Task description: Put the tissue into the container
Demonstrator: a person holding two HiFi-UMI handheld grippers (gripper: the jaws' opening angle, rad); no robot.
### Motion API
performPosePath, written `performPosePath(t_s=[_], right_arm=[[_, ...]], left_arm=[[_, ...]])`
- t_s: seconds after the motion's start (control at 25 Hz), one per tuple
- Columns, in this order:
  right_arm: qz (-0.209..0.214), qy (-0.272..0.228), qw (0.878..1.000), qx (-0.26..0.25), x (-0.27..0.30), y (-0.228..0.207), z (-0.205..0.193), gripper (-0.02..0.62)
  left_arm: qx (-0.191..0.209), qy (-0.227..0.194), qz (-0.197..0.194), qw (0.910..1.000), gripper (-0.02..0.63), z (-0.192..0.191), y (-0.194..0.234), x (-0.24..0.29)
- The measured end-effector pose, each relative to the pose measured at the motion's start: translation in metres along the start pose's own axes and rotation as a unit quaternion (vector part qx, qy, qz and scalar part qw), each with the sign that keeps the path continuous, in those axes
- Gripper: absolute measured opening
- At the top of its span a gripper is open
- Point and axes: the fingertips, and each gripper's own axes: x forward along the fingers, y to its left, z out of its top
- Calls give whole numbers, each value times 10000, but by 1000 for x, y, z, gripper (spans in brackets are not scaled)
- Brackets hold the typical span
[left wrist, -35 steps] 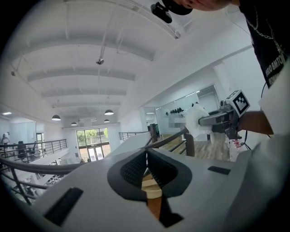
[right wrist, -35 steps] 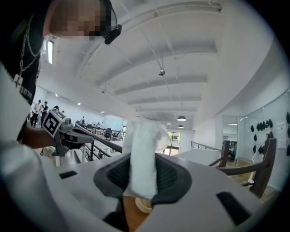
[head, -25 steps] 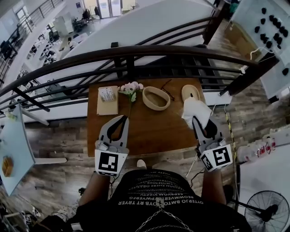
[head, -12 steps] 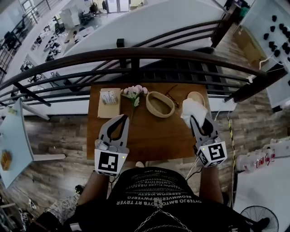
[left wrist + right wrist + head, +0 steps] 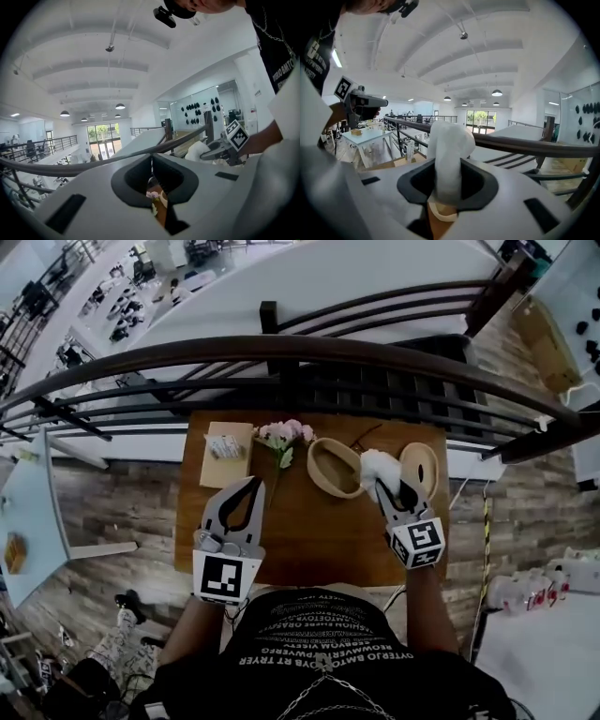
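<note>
My right gripper (image 5: pixel 389 489) is shut on a crumpled white tissue (image 5: pixel 377 468), held over the right end of the oval beige container (image 5: pixel 334 468) on the brown table (image 5: pixel 309 531). In the right gripper view the tissue (image 5: pixel 449 154) stands up between the jaws of my right gripper (image 5: pixel 447 174), with the container's rim (image 5: pixel 440 213) just below. My left gripper (image 5: pixel 253 484) hovers over the table's left half, its jaw tips together and nothing between them. In the left gripper view my left gripper (image 5: pixel 151 161) points at the flowers, and the tissue (image 5: pixel 197 151) shows to the right.
A tissue box (image 5: pixel 225 448) lies at the table's back left. Pink flowers (image 5: pixel 284 436) lie beside the container. An oval beige lid (image 5: pixel 421 468) rests at the back right. A dark railing (image 5: pixel 300 352) runs along the table's far side.
My right gripper has carried the tissue leftward and forward, from the table's right edge to the container's right end. The left gripper has stayed where it was.
</note>
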Motion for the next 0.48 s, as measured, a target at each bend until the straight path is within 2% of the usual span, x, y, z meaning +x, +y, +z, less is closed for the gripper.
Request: performPosePath(t_s=[0.24, 0.48], right_arm=[[391, 602, 9974, 79, 61, -14, -58, 121], [766, 1057, 9914, 17, 114, -9, -109, 121]], left_arm=[[-71, 289, -4, 9996, 31, -16, -10, 30], [-187, 545, 99, 9983, 31, -36, -11, 39]])
